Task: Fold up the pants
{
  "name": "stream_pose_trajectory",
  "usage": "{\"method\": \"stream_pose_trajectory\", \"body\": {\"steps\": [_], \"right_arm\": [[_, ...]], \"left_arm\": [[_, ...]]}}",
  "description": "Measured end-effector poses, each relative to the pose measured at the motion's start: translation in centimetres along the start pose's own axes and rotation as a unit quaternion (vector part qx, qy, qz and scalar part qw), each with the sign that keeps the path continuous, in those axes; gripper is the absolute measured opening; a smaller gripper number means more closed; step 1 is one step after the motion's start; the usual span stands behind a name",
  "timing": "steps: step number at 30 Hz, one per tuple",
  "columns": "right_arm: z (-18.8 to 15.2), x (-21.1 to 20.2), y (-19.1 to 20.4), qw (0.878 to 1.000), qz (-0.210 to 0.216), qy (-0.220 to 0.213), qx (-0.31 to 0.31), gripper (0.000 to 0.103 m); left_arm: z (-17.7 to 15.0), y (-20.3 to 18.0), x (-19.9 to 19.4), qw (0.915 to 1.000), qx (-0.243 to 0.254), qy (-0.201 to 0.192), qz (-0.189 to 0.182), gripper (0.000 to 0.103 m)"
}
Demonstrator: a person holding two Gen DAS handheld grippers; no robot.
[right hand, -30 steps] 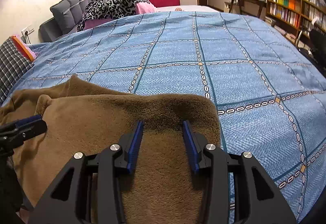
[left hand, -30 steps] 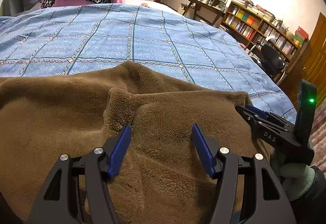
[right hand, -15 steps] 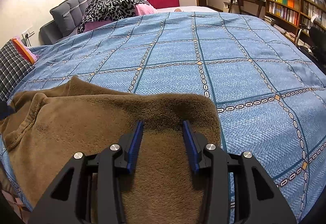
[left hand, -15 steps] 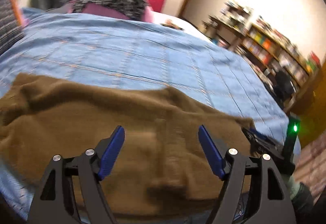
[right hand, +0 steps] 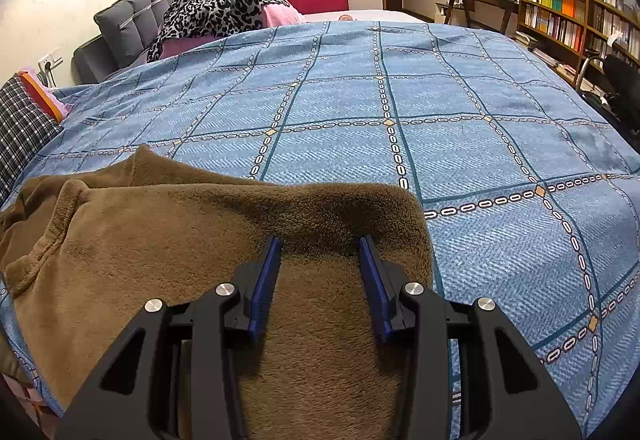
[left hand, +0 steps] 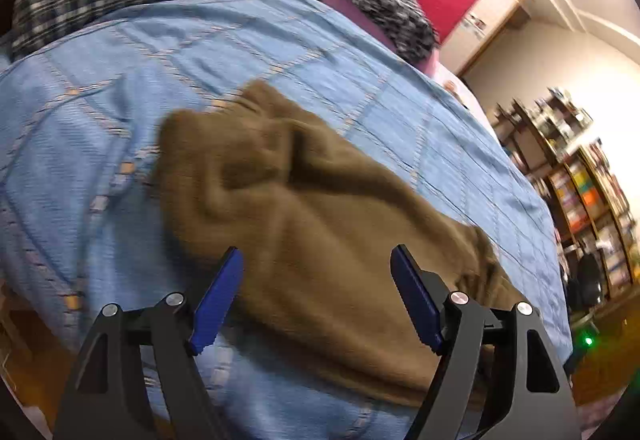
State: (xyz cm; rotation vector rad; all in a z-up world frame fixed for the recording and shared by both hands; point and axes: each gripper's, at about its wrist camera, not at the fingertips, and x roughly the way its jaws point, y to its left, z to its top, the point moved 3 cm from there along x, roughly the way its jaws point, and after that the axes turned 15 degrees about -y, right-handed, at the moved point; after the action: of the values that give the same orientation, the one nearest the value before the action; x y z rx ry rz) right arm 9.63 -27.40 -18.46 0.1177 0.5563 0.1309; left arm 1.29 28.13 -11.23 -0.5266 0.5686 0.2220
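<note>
Two grippers are working over brown fleece pants (right hand: 168,240) lying bunched on a blue checked bedspread (right hand: 480,128) near its front edge. The left gripper (left hand: 316,296) is hanging above the pants with jaws spread wide, gripping nothing, in a blurred view. The right gripper (right hand: 320,276) is sitting partly closed with pants fabric between its pads (right hand: 264,280); real pinch unclear.

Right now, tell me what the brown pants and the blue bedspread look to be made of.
Brown pants: apparently plush fleece, matte; the surface is fuzzy with a short nap and thick, soft folds.
Blue bedspread: seemingly a woven or brushed printed fabric, matte; fine ribbed texture and a printed chain-grid pattern. Exact fibre cannot be told.
</note>
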Motion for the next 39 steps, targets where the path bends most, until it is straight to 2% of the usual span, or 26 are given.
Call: {"method": "stream_pose_trajectory", "body": {"steps": [6, 10, 15, 17, 24, 26, 28, 32, 39], "right_arm": [[0.1, 0.0, 0.0, 1.000, -0.003, 0.001, -0.002, 0.042], [0.1, 0.0, 0.1, 1.000, -0.006, 0.002, -0.004, 0.042], [0.1, 0.0, 0.1, 1.000, -0.006, 0.002, -0.004, 0.042], [0.1, 0.0, 0.2, 1.000, -0.007, 0.002, -0.004, 0.042], [0.1, 0.0, 0.1, 1.000, -0.007, 0.002, -0.004, 0.042], [0.1, 0.0, 0.1, 1.000, -0.007, 0.002, -0.004, 0.042], [0.1, -0.1, 0.1, 1.000, -0.007, 0.002, -0.004, 0.042], [0.1, 0.0, 0.1, 1.000, -0.006, 0.002, -0.004, 0.042], [0.1, 0.0, 0.1, 1.000, -0.006, 0.001, -0.003, 0.042]], "left_arm": [[1.0, 3.5, -0.4, 0.9990, -0.033, -0.014, 0.025, 0.076], [1.1, 5.5, 0.8, 0.9982, -0.056, -0.011, 0.017, 0.076], [1.3, 7.2, 3.1, 0.9937, -0.112, 0.002, -0.001, 0.076], [1.4, 7.3, 3.6, 0.9926, -0.121, 0.002, -0.012, 0.082], [1.3, 7.1, 4.6, 0.9917, -0.126, -0.008, -0.023, 0.081], [1.2, 7.1, 4.9, 0.9916, -0.128, -0.006, -0.020, 0.059], [1.3, 7.4, 5.2, 0.9905, -0.136, 0.002, -0.018, 0.049], [1.3, 7.0, 4.9, 0.9888, -0.144, 0.006, -0.037, 0.026], [3.0, 4.5, 3.2, 0.9885, -0.135, -0.026, -0.062, 0.017]]}}
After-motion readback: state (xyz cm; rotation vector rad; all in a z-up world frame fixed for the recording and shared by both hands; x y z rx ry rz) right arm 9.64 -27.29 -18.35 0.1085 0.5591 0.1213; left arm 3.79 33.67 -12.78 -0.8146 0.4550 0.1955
